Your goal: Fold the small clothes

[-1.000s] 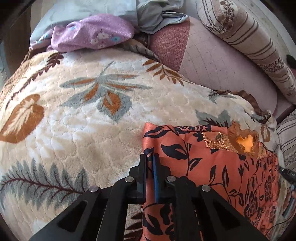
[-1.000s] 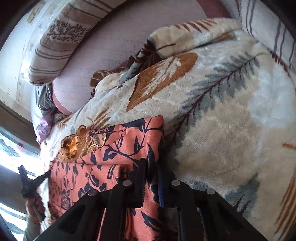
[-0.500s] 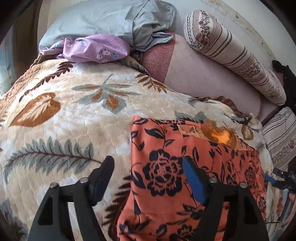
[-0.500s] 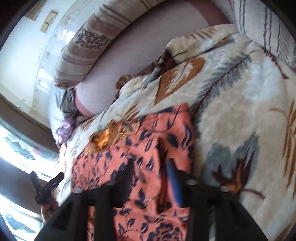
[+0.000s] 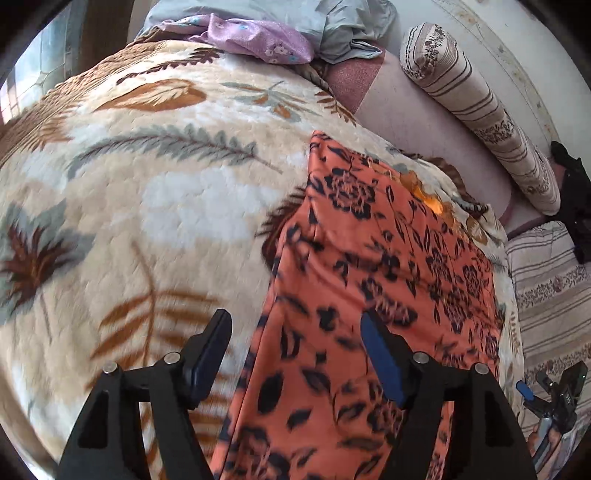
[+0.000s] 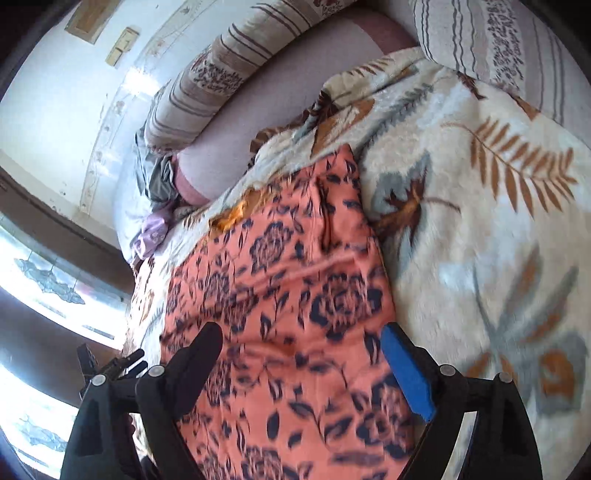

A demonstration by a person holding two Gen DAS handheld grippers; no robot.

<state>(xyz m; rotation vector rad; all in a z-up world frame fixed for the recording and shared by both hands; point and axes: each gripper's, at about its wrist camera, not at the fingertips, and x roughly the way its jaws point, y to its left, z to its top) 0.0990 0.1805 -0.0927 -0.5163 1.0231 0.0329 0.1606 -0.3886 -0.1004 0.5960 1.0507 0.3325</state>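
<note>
An orange garment with a dark floral print (image 5: 369, 266) lies spread flat on a cream leaf-patterned blanket (image 5: 147, 192). It also shows in the right wrist view (image 6: 295, 295). My left gripper (image 5: 295, 332) is open and empty, raised over the garment's left edge. My right gripper (image 6: 299, 343) is open and empty, raised over the garment's right part. The right gripper also shows small at the lower right of the left wrist view (image 5: 554, 391). The left gripper shows at the lower left of the right wrist view (image 6: 110, 365).
A striped bolster pillow (image 5: 480, 110) lies along the wall behind a pink mattress strip (image 5: 406, 118). A purple floral cloth (image 5: 258, 37) and grey bedding (image 5: 332, 22) are piled at the bed's far end. A second striped pillow (image 6: 498, 44) lies at the right.
Both grippers were shut on the garment's far corners one second ago. They have opened, let go, and pulled back and up, so more of the garment shows.
</note>
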